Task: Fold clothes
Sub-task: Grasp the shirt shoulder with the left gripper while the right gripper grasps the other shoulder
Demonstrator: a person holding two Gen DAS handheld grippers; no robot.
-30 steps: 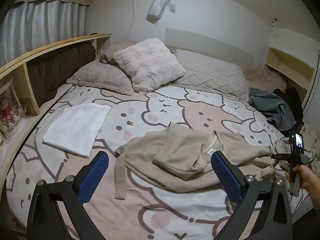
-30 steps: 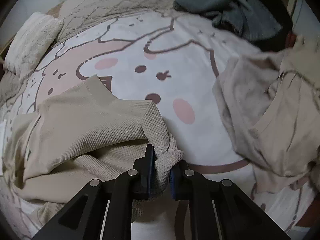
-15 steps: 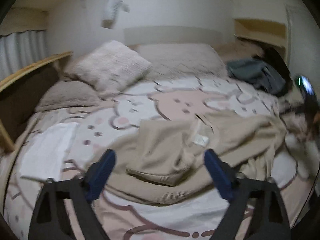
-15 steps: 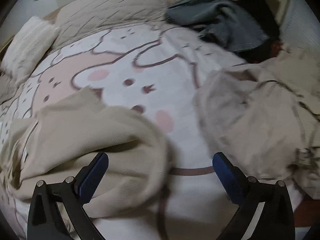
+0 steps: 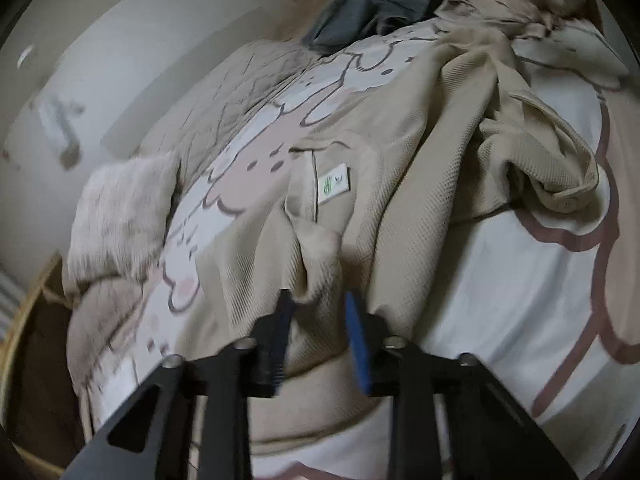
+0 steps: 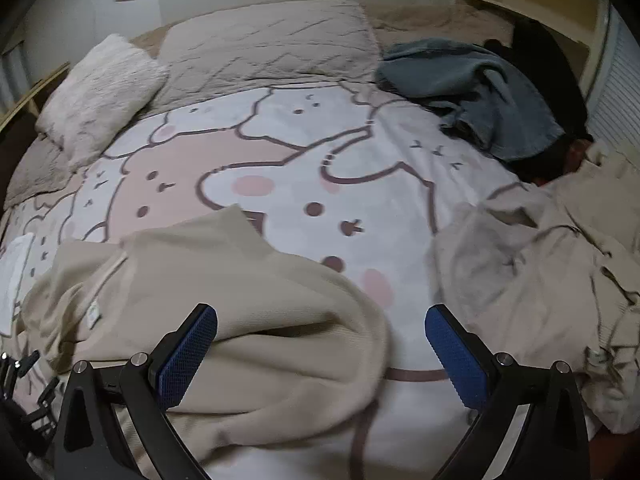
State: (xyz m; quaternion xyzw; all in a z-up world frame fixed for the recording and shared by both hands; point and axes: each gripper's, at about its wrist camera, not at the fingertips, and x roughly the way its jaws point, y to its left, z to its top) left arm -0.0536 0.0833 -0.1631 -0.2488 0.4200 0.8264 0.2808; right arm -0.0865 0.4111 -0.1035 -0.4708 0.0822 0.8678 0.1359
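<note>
1. on the bed, over the cartoon-animal bedspread [image 6: 304, 152], the beige waffle-knit top [image 6: 256, 320] lies rumpled at about 7 o'clock in the right wrist view.
2. left gripper [image 5: 320, 312] has its fingers nearly together with a fold of that beige top between them. looks like it's pinching the cloth, though there's a small gap on the right-hand pad [image 5: 356, 344].
3. the top's white neck tag [image 5: 335, 184] sits at 12 o'clock from the left fingers, facing up.
4. right gripper [image 6: 320, 344] is spread wide, nothing in it, hovering just over the top's near edge.
5. another beige garment [image 6: 536, 280] is heaped at 3 o'clock, apart from the first.
6. grey-blue clothing [image 6: 472, 96] lies crumpled at 1 o'clock, near the pillows [image 6: 264, 44].
7. a fluffy cushion [image 6: 100, 92] sits at 10 o'clock.
</note>
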